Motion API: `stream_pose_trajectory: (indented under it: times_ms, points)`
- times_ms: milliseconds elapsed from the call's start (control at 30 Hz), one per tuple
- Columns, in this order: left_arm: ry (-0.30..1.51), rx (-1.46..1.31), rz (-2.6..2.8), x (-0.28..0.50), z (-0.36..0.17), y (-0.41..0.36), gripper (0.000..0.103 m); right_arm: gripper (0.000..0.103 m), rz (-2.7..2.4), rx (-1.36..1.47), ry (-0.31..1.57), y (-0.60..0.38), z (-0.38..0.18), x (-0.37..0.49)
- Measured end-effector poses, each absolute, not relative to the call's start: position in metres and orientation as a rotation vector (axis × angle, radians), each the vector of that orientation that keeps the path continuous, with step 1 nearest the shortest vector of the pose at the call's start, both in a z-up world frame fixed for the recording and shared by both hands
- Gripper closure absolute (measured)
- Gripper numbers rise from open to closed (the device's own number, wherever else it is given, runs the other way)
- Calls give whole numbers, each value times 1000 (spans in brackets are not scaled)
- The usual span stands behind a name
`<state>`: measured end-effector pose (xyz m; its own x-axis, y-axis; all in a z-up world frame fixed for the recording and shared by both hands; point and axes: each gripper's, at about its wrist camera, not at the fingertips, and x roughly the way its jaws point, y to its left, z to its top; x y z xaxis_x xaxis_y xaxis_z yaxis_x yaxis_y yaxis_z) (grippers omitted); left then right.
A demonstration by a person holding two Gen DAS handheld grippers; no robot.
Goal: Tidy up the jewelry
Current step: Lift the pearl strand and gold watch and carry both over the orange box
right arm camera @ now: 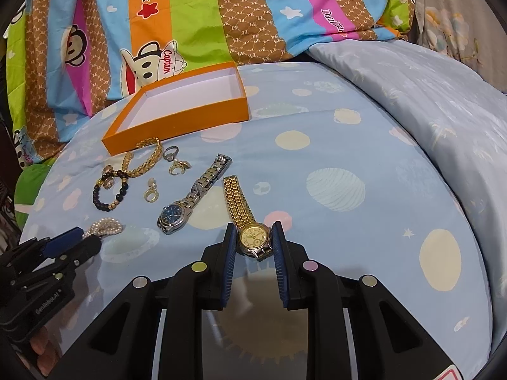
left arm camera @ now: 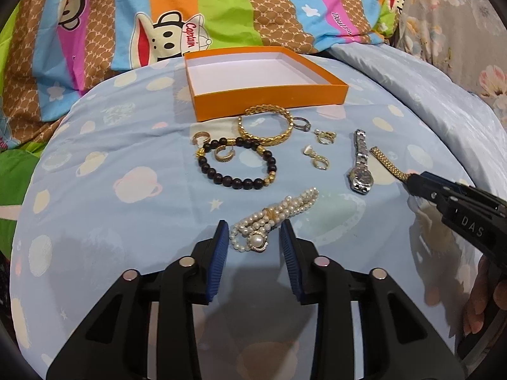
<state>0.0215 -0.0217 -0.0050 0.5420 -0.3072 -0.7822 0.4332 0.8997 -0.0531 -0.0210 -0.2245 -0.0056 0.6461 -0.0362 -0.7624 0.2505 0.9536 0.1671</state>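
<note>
Landmark: orange box (left arm camera: 269, 93), open and shallow with a white inside, lying on a light blue sheet (left arm camera: 126, 221) printed with planets; a striped cartoon blanket (left arm camera: 158, 15) lies behind the box
Gold bracelet: gold mesh bracelet (left arm camera: 265, 125) lies just in front of the box's near wall, close to touching it
Beaded bracelet: dark bead bracelet (left arm camera: 236, 164) lies further out from the box than the gold one, touching or overlapping its near edge; two small gold ear cuffs (left arm camera: 201, 137) sit at its box-side edge, one outside the loop and one inside
Small pieces: a ring (left arm camera: 302, 124) just beside the gold bracelet; two gold earrings (left arm camera: 320, 158) further from the box, apart from each other
Silver watch: silver watch (left arm camera: 359, 163) with a dark dial, stretched out flat, off the box's right front corner
Pearl bracelet: pearl bracelet (left arm camera: 269, 226) lies well in front of the box, on the sheet
Left tongs: left gripper (left arm camera: 255, 237) straddles the pearl bracelet; jaws narrowed, blue pads either side of it; whether they press on the pearls I cannot tell
Gold watch: gold watch (right arm camera: 253, 237) with a pale dial, beyond the silver watch from the box, its band running back toward the box side
Right tongs: right gripper (right arm camera: 253, 243) is clamped on the gold watch; both pads sit against the case sides
Hand: fingers (left arm camera: 478, 300) of the person's hand show behind the right tongs
</note>
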Motion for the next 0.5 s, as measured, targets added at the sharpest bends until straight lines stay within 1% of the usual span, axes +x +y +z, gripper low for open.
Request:
stream_pose_trajectory:
  times_ms: [167,367,400,467,500]
  points:
    - [883,143,-475,16,2,-21,83,82,-171,272,810,-227,12,-26]
    - [848,111,-505,10,25,-17,85,82,-168,276,756,-230,39,-28]
    - [842,102,-510,10,29,-16,99,82,-170,272,747,-230,42,-28]
    - [840,96,-522,11,35,-16,103,82,-172,264,729,-230,51,-28]
    - [839,89,-524,11,38,-15,103,82,-175,261,721,-230,54,-28]
